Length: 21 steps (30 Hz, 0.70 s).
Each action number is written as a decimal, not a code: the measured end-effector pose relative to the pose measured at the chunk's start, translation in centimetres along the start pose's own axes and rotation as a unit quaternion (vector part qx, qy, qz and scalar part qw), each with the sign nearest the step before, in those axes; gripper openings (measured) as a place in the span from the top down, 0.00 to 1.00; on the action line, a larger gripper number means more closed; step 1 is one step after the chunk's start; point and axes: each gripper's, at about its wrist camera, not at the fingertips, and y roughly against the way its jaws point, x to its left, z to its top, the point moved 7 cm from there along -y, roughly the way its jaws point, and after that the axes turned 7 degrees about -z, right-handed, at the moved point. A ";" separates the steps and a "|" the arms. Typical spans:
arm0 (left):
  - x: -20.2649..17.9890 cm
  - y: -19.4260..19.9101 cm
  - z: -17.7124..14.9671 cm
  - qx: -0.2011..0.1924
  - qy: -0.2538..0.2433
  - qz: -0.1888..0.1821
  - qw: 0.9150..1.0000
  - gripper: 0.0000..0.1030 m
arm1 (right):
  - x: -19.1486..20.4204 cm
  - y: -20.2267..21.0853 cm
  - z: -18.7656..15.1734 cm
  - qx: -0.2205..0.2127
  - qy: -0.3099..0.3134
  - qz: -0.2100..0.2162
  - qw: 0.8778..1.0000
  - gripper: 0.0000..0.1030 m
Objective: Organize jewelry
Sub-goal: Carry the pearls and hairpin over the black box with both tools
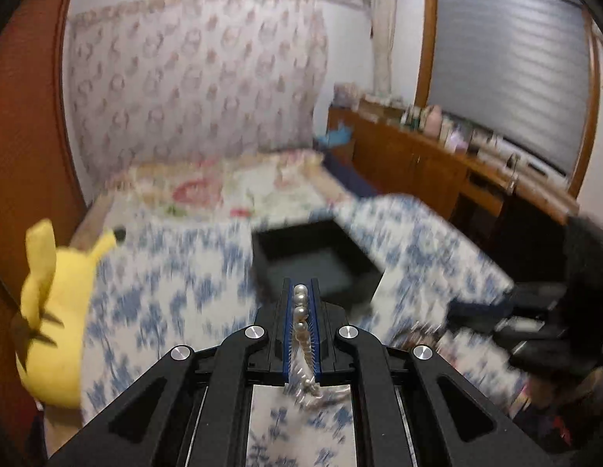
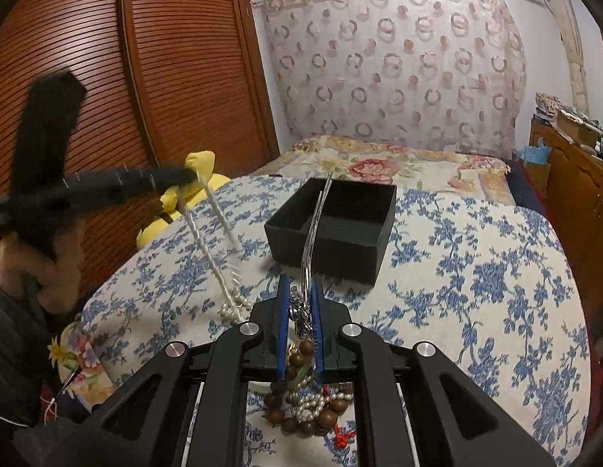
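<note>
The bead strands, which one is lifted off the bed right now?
The white pearl strand, clamped in the left gripper and stretched taut upward. The brown wooden beads lie heaped below the right gripper.

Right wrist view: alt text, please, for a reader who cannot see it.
The right hand-held gripper is shut on a silver chain above a heap of wooden and pearl beads on a blue-flowered bedspread. An open black box sits ahead; at left, the left hand-held gripper lifts a pearl strand.
</note>
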 end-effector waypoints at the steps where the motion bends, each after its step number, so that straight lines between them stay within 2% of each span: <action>1: -0.3 0.4 1.0 -0.009 -0.003 0.000 1.000 0.94 | -0.1 0.0 0.3 -0.002 0.000 0.000 1.000 0.88; 8: -1.3 1.4 6.6 -0.048 -0.018 0.008 0.999 0.94 | -1.0 -0.3 2.3 -0.013 0.001 -0.005 1.000 0.88; 21: -1.3 1.0 13.2 -0.076 -0.020 0.023 0.997 0.94 | -2.8 -1.4 5.4 -0.027 -0.001 -0.019 0.999 0.88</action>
